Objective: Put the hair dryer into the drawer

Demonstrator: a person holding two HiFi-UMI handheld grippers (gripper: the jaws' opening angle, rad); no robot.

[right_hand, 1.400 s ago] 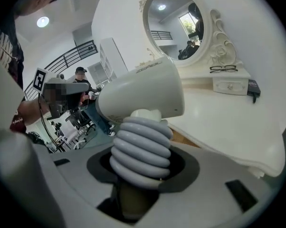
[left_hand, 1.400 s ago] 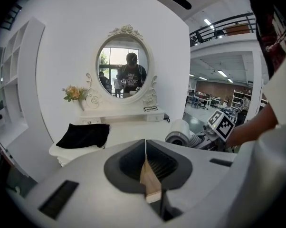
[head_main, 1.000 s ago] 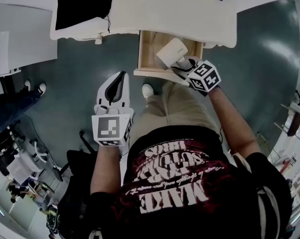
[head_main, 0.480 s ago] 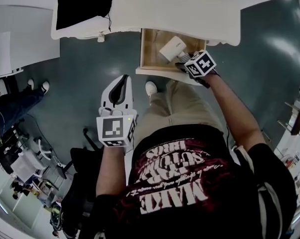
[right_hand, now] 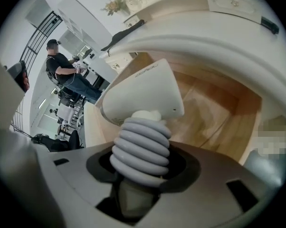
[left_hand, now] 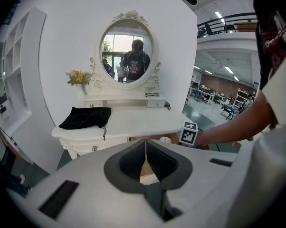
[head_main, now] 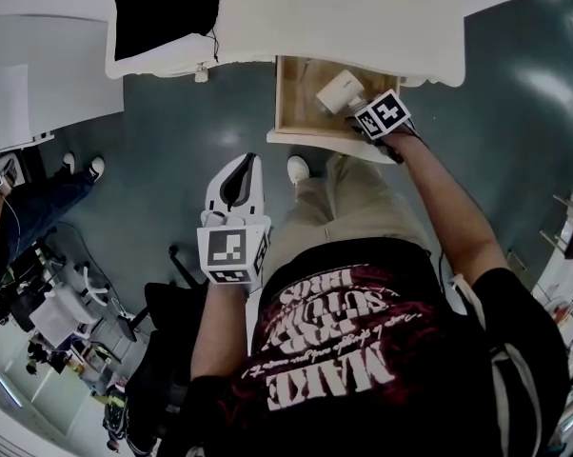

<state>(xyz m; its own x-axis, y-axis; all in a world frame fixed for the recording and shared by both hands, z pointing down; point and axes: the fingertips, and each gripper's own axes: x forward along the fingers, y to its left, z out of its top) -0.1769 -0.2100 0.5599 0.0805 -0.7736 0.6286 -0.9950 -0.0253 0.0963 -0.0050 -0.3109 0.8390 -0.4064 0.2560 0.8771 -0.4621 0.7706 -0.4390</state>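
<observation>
The white hair dryer hangs nozzle-down inside the open wooden drawer of the vanity. Its ribbed grey handle stands between the jaws of my right gripper, which tilts steeply down over the drawer's front right. Those jaws are opening while the pads still touch the handle. In the right gripper view the dryer's body hovers over the drawer's wooden bottom. My left gripper is held over the floor, left of the drawer, shut with nothing in it.
The white vanity top carries a black pouch at its left; an oval mirror stands behind. Grey floor surrounds the drawer. A seated person and office gear are at the far left.
The right gripper has lowered and tipped down, carrying the hair dryer further into the drawer. The left gripper has sunk slightly, still shut.
</observation>
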